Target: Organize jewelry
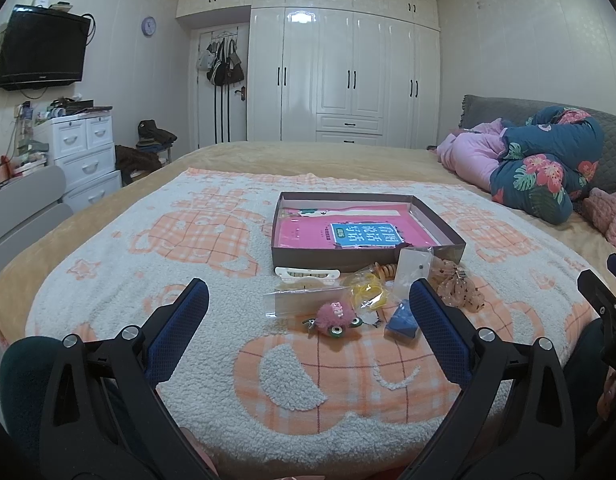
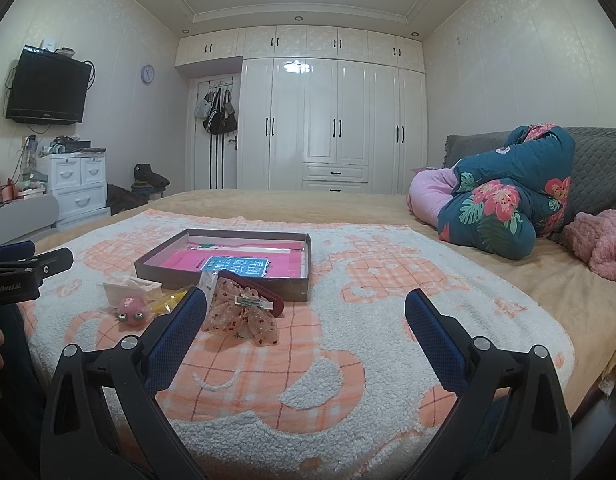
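A shallow brown box (image 1: pixel 448 229) with a pink booklet (image 1: pixel 308 232) inside lies on the blanket; it also shows in the right wrist view (image 2: pixel 223 276). In front of it lies a pile of accessories: a pink fuzzy clip (image 1: pixel 334 316), a white comb (image 1: pixel 305 274), a yellow item in a clear bag (image 1: pixel 368 290), a blue piece (image 1: pixel 402 322), a sheer dotted bow (image 1: pixel 458 290). My left gripper (image 1: pixel 308 296) is open just before the pile. My right gripper (image 2: pixel 305 304) is open and empty, with the bow (image 2: pixel 243 316) by its left finger.
The white and orange blanket (image 1: pixel 211 240) covers a tan bed. A floral quilt bundle (image 2: pixel 504 200) and pink fluffy item (image 2: pixel 600 240) lie at the right. White drawers (image 1: pixel 83 148) and a wall television (image 1: pixel 41 48) are at the left, wardrobes (image 1: pixel 348 80) behind.
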### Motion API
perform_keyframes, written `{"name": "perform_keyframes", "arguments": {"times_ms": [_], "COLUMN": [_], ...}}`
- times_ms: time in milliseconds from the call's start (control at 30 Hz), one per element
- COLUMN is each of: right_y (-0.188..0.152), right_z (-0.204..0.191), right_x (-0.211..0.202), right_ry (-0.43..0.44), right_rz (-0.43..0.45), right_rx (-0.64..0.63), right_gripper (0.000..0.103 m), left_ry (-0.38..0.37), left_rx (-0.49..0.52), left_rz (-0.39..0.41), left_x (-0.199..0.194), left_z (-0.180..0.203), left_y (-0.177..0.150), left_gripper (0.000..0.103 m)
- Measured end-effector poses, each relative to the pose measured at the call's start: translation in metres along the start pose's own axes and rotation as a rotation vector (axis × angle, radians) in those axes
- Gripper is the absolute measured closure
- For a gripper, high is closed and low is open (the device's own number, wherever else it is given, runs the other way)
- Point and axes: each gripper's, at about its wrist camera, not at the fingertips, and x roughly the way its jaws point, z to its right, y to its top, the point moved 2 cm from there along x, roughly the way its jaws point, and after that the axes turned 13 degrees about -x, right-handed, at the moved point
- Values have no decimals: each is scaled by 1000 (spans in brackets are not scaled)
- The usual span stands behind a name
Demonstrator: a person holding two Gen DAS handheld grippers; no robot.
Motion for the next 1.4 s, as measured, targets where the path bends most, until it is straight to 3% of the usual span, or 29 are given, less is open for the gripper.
{"name": "perform_keyframes", "arguments": {"times_ms": [700,1000,1400], "right_y": [0,3,16], "right_z": [-8,-33,-57], "right_x": [4,23,79], "right_ry": [26,133,276], "right_rz": [-11,-59,-169], "right_rx": [-9,-59,-107], "right_gripper": [6,6,6], "left_ry": [8,65,97], "left_rx": [-11,-63,-108], "left_rz": [-11,-32,-147], "left_x": [2,14,44], "left_z": [-3,-24,-45], "left_y": [-1,5,5], "left_gripper": [11,11,11]}}
